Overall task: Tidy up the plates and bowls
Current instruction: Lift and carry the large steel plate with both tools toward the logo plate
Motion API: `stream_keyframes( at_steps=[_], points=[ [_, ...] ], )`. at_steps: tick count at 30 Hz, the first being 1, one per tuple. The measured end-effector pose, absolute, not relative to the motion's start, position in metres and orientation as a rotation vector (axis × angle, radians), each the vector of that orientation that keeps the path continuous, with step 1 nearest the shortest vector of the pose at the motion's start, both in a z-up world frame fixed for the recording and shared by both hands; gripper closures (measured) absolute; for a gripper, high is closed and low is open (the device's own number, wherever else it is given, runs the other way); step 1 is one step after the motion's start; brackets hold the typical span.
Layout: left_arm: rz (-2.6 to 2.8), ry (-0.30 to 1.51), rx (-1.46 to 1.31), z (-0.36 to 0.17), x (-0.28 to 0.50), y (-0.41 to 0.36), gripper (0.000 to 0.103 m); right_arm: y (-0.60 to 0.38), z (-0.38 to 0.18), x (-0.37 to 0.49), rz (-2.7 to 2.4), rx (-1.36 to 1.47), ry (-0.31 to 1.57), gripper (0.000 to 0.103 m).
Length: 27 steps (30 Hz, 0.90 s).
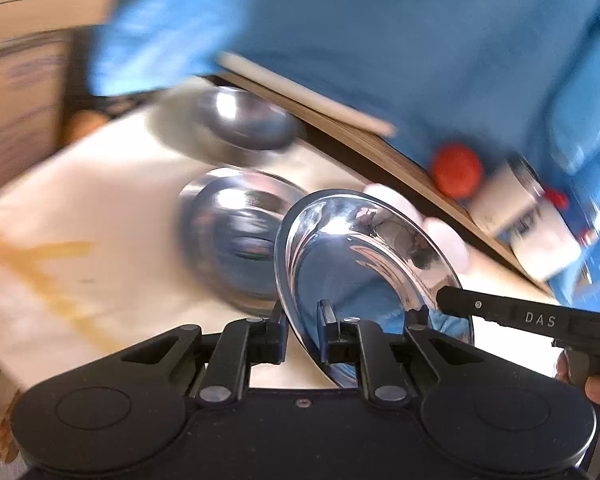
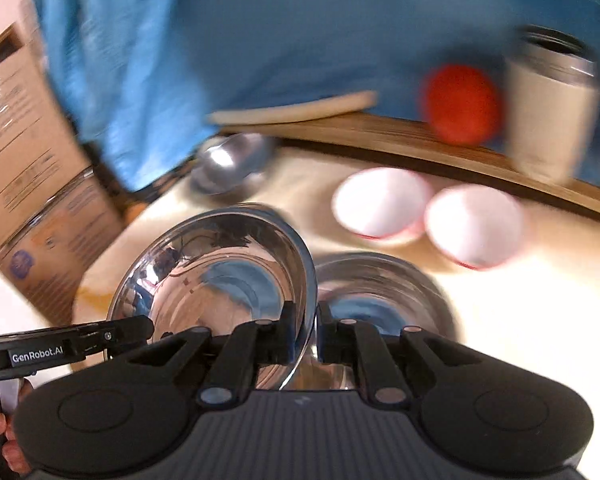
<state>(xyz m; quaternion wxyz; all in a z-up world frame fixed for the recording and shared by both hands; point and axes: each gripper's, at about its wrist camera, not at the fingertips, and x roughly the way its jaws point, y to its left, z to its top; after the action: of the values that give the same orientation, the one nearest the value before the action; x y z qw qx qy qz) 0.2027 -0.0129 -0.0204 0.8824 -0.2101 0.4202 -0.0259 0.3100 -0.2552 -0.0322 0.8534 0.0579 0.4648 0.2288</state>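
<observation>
1. The counter (image 1: pixel 100 216), pale and blurred in both views, carried the loose dishes: a steel bowl (image 1: pixel 236 248) near its middle, a steel plate with a bowl on it (image 1: pixel 236 124) further back, and two white bowls with red rims (image 2: pixel 384 202) near a wooden board (image 2: pixel 380 136).
2. A blue cloth (image 1: pixel 380 40) hung behind, with a red ball (image 2: pixel 462 102) and a cream canister (image 2: pixel 552 108) standing at the board's far side.
3. The shiny steel dish (image 1: pixel 364 264) was off the counter, tilted on edge above the resting steel bowl; this probably meant it was being carried toward a stack.
4. The left hand-held gripper (image 1: pixel 303 332) was clenched on the dish's near rim, and the right hand-held gripper (image 2: pixel 315 332) pinched the opposite rim, probably to steady so slippery a piece.
5. Only the right wrist view showed both white bowls whole; the left view hid them behind the dish.
6. Each view caught the other gripper's finger tip at the dish's edge.
</observation>
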Motion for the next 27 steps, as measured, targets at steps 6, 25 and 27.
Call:
stream_keyframes(
  at_steps=[6, 25, 27],
  points=[
    [-0.17, 0.936, -0.372, -0.038, 0.224, -0.057, 0.087, -0.297, -0.046, 0.304, 0.35, 0.141, 0.985, 0.092],
    [-0.132, 1.026, -0.224, -0.053, 0.247, -0.078, 0.086, -0.286, -0.07, 0.31, 0.329, 0.0, 1.012, 0.089],
    [-0.13, 1.033, -0.191, -0.052, 0.248, -0.082, 0.085, -0.285, -0.07, 0.31, 0.327, -0.01, 1.011, 0.089]
  ],
)
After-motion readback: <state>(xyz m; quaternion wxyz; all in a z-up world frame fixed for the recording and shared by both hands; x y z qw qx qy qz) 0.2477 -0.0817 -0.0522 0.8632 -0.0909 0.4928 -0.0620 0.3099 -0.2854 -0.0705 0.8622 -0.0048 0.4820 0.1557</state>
